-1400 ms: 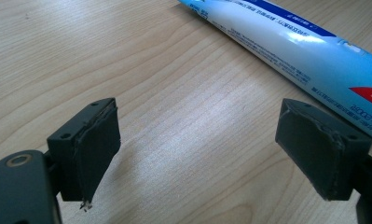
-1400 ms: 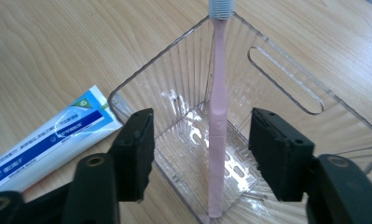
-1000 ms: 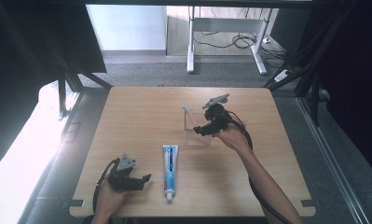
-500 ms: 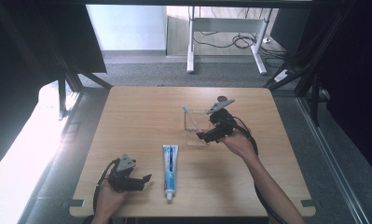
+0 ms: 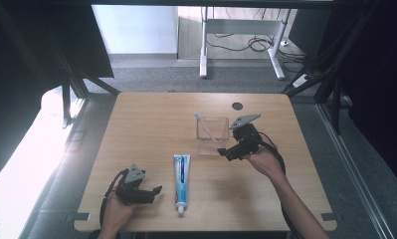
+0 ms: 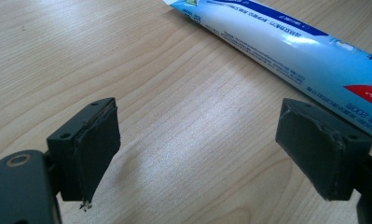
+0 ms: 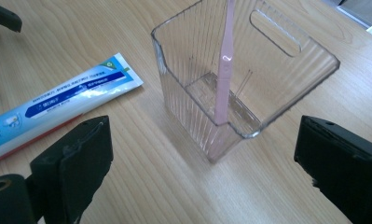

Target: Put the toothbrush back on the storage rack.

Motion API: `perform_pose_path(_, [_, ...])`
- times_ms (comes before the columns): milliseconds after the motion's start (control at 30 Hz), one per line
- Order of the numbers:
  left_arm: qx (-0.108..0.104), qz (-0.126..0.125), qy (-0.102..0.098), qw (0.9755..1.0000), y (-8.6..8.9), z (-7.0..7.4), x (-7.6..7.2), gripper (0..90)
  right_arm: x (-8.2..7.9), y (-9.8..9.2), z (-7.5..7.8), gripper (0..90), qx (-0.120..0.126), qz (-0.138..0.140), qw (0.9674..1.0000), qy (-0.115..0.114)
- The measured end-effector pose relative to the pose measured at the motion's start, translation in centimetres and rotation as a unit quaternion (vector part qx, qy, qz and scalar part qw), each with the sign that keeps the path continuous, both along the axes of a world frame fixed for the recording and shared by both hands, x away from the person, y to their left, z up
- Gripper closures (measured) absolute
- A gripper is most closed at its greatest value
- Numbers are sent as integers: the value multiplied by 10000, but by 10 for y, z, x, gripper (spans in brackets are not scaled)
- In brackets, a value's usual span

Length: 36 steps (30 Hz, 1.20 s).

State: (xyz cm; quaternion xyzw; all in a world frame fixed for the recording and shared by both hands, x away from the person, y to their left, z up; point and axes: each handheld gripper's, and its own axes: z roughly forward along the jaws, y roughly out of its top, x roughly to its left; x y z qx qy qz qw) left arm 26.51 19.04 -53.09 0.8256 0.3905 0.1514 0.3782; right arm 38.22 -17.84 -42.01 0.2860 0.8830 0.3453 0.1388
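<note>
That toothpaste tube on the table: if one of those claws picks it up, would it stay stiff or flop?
The toothpaste tube lies flat and looks full, so it would probably sag slightly, not flop. Its glossy skin may slip and dent. Flat, it seems unlikely to roll.

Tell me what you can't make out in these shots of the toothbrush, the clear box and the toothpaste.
- Toothbrush: the head is cut off by the top edge of the right gripper view; in the high view it is too small to show bristles.
- Toothpaste tube: the cap end runs past the right edge of the left gripper view; its print is too blurred to read.
- Clear box: its walls are faint in the high view.
</note>
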Motion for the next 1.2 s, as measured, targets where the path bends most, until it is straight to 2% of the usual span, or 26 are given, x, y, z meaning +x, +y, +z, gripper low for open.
perform_pose_path(333, [-62, -16, 56, 10000, -1, 1, 0, 139, -17, -18, -5, 40, 62, -46, 10000, -56])
perform_pose_path(600, [-101, -17, 81, 9999, -1, 1, 0, 138, -29, -32, -15, 0, 128, -128, 9998, 16])
perform_pose_path(700, [-96, -19, 75, 9999, 0, 1, 0, 138, -35, -37, -17, 0, 85, -145, 9999, 22])
perform_pose_path(867, [-109, -7, 71, 9999, -1, 1, 0, 138, -46, -48, -20, 0, 176, -232, 9996, -14])
perform_pose_path(1200, [-101, -18, 67, 9999, -2, 0, 0, 139, -68, -69, -26, 0, 202, -367, 9990, -143])
